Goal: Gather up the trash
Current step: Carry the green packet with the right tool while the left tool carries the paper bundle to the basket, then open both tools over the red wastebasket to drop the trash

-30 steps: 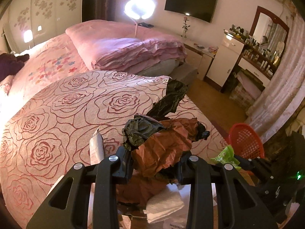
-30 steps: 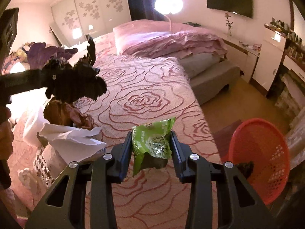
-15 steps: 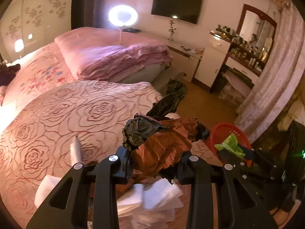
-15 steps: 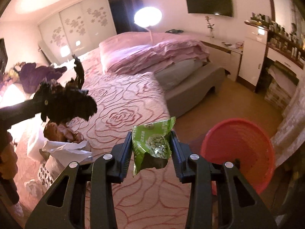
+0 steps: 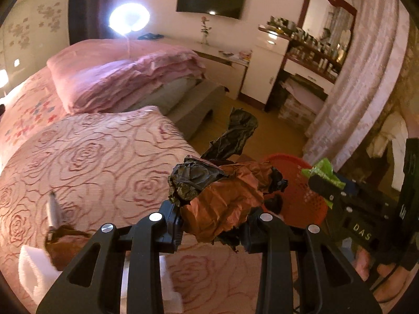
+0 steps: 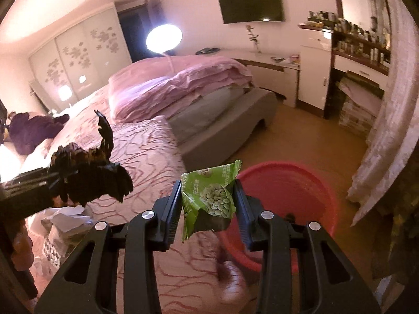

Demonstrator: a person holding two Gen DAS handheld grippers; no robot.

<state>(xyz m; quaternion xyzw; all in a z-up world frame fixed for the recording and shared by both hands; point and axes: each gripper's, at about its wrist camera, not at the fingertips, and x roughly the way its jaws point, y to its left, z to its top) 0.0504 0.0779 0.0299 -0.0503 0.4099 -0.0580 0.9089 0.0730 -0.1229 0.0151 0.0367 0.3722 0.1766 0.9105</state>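
Leftmost in the left wrist view, a white tissue (image 5: 31, 269) and a brown scrap (image 5: 65, 243) are seen lying on the rose-patterned bedspread (image 5: 104, 162), with a small blurred tube-like item (image 5: 53, 209) just behind them. Toward the middle, the left gripper (image 5: 212, 222) is seen clamped narrowly on a crumpled brown-and-black wrapper wad (image 5: 222, 196), which is pinched between both pads and is held off the bed; a black strip of it sticks upward. Behind and to the right of the wad, the red basket (image 5: 309, 204) is seen on the floor by the bed's edge, and a dark scrap can be made out inside it. Farther right, the right gripper (image 5: 324, 183) is seen with a green snack packet (image 5: 323, 170) in it, just above the basket's rim.

From the right wrist view, the left gripper (image 6: 86, 180) with its dark wad (image 6: 91, 180) is seen at the left, above the bedspread (image 6: 146, 151), with white paper litter (image 6: 65, 217) below it. At centre, the right gripper (image 6: 208, 204) is closed partway on the green packet (image 6: 209, 198), whose sides are pressed by both pads. The red basket (image 6: 301, 188) is seen directly behind and to the right.
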